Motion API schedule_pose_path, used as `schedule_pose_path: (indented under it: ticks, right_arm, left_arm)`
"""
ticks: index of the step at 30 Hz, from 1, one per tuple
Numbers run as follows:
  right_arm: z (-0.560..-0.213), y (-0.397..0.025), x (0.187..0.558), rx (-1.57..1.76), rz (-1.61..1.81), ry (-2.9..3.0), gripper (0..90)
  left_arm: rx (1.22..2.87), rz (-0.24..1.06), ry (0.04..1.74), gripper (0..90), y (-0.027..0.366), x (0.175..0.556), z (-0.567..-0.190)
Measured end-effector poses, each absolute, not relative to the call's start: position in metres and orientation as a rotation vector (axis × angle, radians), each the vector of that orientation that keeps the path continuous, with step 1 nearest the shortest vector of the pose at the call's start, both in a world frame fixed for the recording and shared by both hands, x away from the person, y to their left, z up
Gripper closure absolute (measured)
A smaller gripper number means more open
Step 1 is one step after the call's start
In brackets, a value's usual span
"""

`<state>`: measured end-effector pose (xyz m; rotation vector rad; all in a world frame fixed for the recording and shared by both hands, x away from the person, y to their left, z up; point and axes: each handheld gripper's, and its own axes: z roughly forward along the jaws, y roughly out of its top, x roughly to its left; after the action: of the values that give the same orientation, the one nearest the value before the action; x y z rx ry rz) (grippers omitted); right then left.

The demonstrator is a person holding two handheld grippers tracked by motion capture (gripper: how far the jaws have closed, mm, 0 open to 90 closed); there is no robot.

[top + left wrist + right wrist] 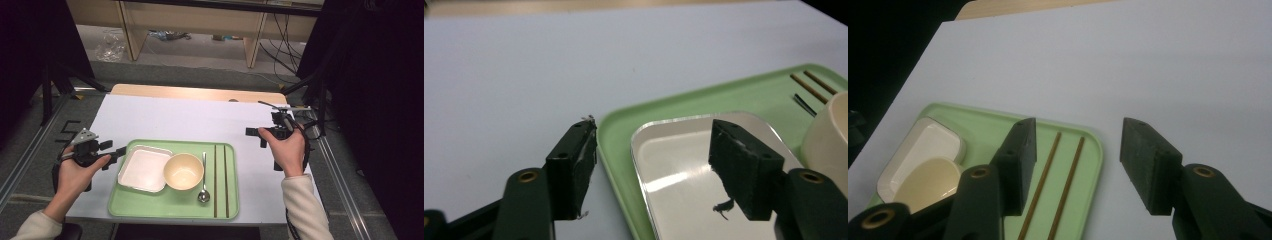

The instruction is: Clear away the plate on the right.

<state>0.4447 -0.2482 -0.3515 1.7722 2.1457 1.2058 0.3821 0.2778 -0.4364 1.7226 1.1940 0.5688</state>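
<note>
L fingers [579, 165]: apart, holding nothing. In L gripper view they straddle the tray's near-left corner; one finger over bare worktop, the other over the dish.
L gripper [111, 154]: lower left of high view, just off tray's left edge, tips pointing right toward the dish. Grey plate on top, hand wrapped round the body.
R fingers [1020, 160]: apart, nothing between. In R gripper view the left finger sits over the tray beside the chopsticks, the right one over bare worktop.
R gripper [254, 132]: right of centre in high view, above tray's upper-right corner, tips pointing left. Not touching tray as far as I can tell.
Dish [145, 168]: white, rectangular, left part of tray, touching or nearly touching the bowl.
Bowl [183, 171]: cream, round, mid-tray, upright.
Spoon [203, 180]: metal, just right of bowl, bowl end toward bottom of frame.
Chopsticks [220, 180]: two, dark, parallel, lengthwise at tray's right side, a small gap between them.
Tray [150, 205]: green, lower centre of frame, near the front edge of worktop.
Worktop [190, 115]: white sheet, wood strip along its far edge.
</note>
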Motion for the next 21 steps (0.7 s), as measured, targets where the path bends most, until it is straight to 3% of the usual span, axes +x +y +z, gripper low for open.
schedule_pose_path:
  ticks: [4, 11, 21]
  right_arm:
    - [-0.358, -0.247, 0.441, 1.696, 1.248, 2.078, 50.1]
    - [-0.378, -0.256, 0.427, 1.582, 1.268, 2.093, 50.5]
    - [-0.404, -0.272, 0.413, 1.653, 1.187, 2.113, 50.2]
  left_arm:
    - [1.674, 0.677, 1.141, 30.6, 0.279, 0.371, -0.428]
    - [1.685, 0.717, 1.161, 28.5, 0.277, 0.356, -0.433]
    - [1.728, 0.659, 1.204, 27.7, 0.279, 0.356, -0.442]
